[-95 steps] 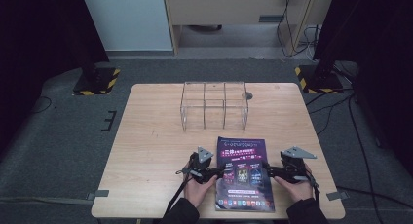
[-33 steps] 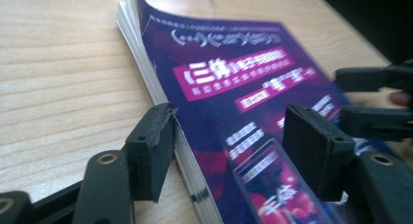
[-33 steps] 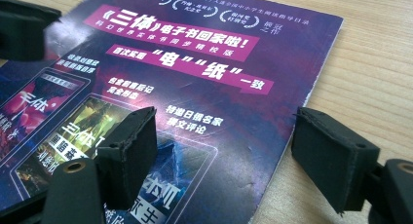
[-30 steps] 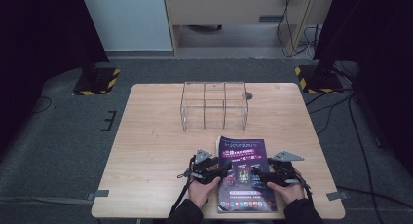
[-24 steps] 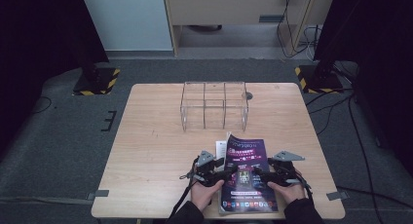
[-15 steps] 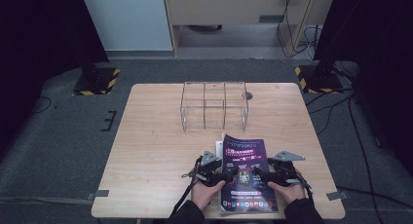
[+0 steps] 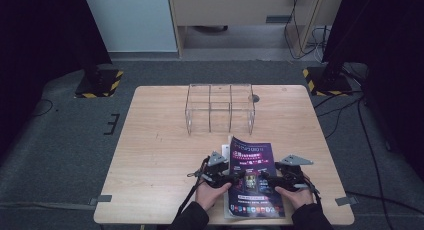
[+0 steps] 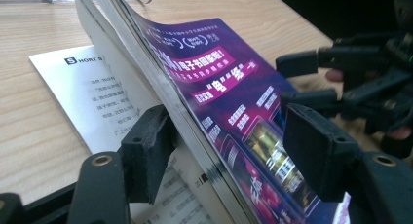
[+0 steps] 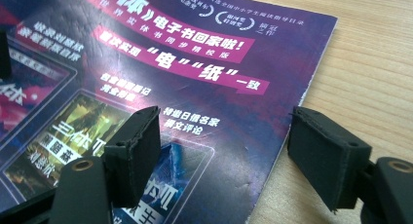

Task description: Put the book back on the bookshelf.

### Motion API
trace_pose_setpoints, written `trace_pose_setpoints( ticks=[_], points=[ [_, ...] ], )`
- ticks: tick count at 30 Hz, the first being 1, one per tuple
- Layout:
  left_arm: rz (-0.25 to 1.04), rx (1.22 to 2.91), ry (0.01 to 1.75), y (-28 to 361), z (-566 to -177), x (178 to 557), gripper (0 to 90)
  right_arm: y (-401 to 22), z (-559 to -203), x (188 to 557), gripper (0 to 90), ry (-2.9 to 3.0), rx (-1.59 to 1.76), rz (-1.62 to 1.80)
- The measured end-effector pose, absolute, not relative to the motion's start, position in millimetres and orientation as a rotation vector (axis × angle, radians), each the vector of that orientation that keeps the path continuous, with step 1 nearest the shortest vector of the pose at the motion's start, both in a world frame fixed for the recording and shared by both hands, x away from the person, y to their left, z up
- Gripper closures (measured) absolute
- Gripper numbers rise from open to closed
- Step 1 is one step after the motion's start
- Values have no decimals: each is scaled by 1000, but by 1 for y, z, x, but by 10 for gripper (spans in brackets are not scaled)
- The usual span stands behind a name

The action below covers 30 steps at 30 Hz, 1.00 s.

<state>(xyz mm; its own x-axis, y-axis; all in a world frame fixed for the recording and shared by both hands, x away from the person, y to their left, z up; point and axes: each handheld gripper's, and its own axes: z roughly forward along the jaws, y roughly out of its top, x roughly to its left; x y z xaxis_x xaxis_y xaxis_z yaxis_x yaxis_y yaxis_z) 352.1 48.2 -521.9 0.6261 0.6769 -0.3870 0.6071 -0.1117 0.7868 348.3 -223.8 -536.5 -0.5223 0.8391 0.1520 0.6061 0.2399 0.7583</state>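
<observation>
A magazine with a purple cover (image 7: pixel 251 161) lies near the table's front edge, between the person's hands. My left gripper (image 7: pixel 234 179) is open at its left edge. In the left gripper view, my left gripper (image 8: pixel 231 136) straddles the raised stack of pages (image 8: pixel 160 83), one jaw beneath it and one above the cover. A white printed page (image 8: pixel 92 97) stays flat on the wood below. My right gripper (image 7: pixel 266 178) is open over the cover. In the right gripper view, my right gripper (image 9: pixel 229 136) has one jaw over the magazine cover (image 9: pixel 195 63) and the other past its edge.
A clear acrylic rack (image 7: pixel 220 107) with upright dividers stands at the back middle of the wooden table (image 7: pixel 160 140). Black stands with yellow-striped bases (image 7: pixel 97 82) sit on the floor beyond both far corners.
Both grippers have moved inward from the magazine's sides onto it. The magazine's left edge has lifted off the table, leaving a page flat beneath.
</observation>
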Motion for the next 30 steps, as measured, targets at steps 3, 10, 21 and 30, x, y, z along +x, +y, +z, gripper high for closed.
trace_pose_setpoints(
  ticks=[3,10,21,30],
  points=[
    [91,1805,1046,46,-526,354,308,-225,-536,349,283,2238,1337,1159],
    [139,1854,1058,42,-523,349,340,-225,-536,349,285,2237,1336,1159],
    [241,1911,1138,42,-525,348,610,-225,-537,349,296,2231,1339,1157],
    [268,1883,1067,39,-513,341,758,-225,-537,349,296,2225,1347,1161]
  ],
)
